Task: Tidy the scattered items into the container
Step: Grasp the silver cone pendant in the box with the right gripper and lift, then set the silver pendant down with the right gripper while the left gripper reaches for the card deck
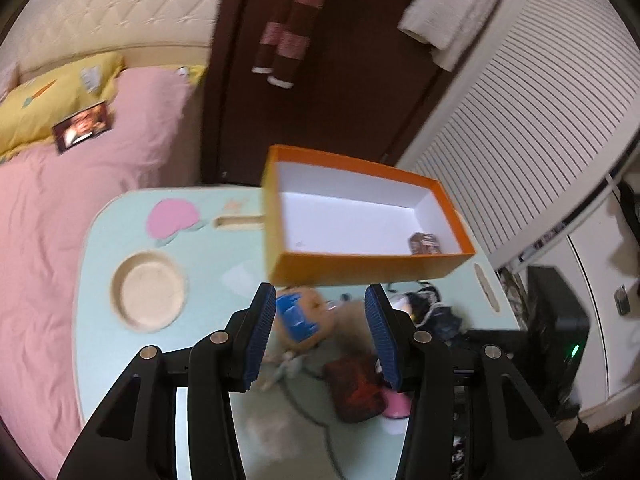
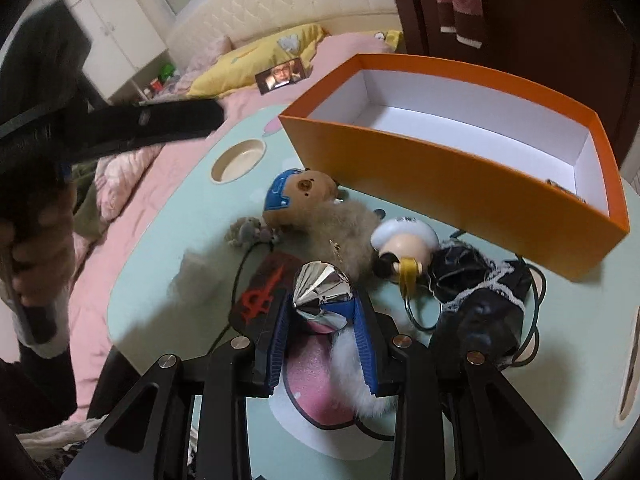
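Observation:
An orange box [image 1: 360, 268] with a white inside stands at the back of the mint table; it also shows in the right wrist view [image 2: 460, 184]. A small brown packet [image 1: 423, 243] lies inside it. My left gripper [image 1: 322, 334] is open above a brown plush bear with a blue helmet [image 1: 300, 316], not touching it. My right gripper [image 2: 324, 320] is shut on a shiny silver cone-shaped item [image 2: 322, 288]. The bear [image 2: 304, 196], a doll in black lace [image 2: 424, 256] and a dark red pouch [image 2: 264, 292] lie scattered in front of the box.
The mint table [image 1: 100, 272] has a round recessed cup holder [image 1: 149, 291]. A pink bed [image 1: 60, 220] lies to the left with a phone [image 1: 82, 127] on it. The left handle and hand [image 2: 36, 248] show at the right wrist view's left. A black cable [image 2: 240, 264] runs over the table.

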The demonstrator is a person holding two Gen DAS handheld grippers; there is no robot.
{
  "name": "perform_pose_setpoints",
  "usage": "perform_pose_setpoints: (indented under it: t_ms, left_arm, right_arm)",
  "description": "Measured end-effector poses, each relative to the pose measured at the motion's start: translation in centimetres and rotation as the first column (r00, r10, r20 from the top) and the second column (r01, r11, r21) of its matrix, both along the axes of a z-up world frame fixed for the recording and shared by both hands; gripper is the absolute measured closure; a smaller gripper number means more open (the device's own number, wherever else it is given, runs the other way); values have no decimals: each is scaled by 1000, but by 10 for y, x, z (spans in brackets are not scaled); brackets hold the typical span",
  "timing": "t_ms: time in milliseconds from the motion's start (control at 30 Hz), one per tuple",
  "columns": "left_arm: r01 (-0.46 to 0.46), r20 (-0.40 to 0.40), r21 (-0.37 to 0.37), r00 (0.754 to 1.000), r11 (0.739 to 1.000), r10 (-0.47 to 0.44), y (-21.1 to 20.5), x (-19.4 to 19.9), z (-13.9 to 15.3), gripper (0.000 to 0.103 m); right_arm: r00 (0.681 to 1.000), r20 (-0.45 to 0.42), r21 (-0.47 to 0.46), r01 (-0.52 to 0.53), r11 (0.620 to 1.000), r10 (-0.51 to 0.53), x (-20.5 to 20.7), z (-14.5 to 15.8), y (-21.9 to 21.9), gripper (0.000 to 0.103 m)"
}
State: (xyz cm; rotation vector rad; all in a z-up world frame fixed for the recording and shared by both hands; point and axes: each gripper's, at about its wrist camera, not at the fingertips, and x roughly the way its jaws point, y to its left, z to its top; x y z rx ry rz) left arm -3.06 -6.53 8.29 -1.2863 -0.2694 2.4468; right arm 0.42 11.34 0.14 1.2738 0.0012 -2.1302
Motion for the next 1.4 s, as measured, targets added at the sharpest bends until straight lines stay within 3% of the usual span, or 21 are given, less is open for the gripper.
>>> perform_pose_setpoints:
  t_ms: [133, 267, 333, 500, 700, 967, 1067, 1100, 1200, 1300, 1400]
  left_arm:
    - [70, 36, 3, 997, 998, -70, 30, -25, 7, 51]
    - [122, 69, -63, 991, 991, -117, 70, -55, 9, 51]
    - [164, 126, -95, 980, 982, -152, 96, -74, 4, 51]
    - [266, 273, -55, 931, 962, -242, 161, -119, -21, 51]
    - [315, 338, -190, 910, 930, -240, 211, -141, -60, 51]
    - [276, 289, -317, 939, 907, -185, 201, -140, -66, 48]
    - [216, 279, -420, 955, 882, -101, 184, -144, -70, 48]
    - [205, 281, -404, 955, 892, -93, 180, -145, -69, 48]
    - [196, 321, -219, 940, 956, -119, 172, -144, -60, 48]
    - [220, 359, -136, 920, 966, -159, 188, -143, -54, 48]
    - [239, 391, -123, 904, 963, -174, 209, -141, -56, 48]
  right_arm:
    - [1000, -16, -76, 20, 997, -21, 9, 2, 12, 50]
    - [998, -27, -170, 58, 984, -64, 17, 13, 34, 49]
    - [996, -26, -198, 81, 977, -88, 19, 16, 44, 48]
    - [988, -13, -252, 146, 957, -154, 19, 20, 71, 48]
    - [983, -8, -286, 173, 943, -183, 18, 24, 90, 48]
    - [984, 22, -320, 175, 931, -177, 9, 19, 98, 48]
    - [985, 24, -330, 168, 929, -170, 10, 19, 97, 48]
    - [985, 24, -333, 167, 928, -169, 11, 19, 97, 48]
    - [986, 30, -340, 164, 926, -164, 12, 16, 95, 48]
    - [986, 36, -347, 166, 923, -164, 11, 15, 94, 48]
    - [984, 30, -353, 172, 920, -173, 11, 19, 101, 48]
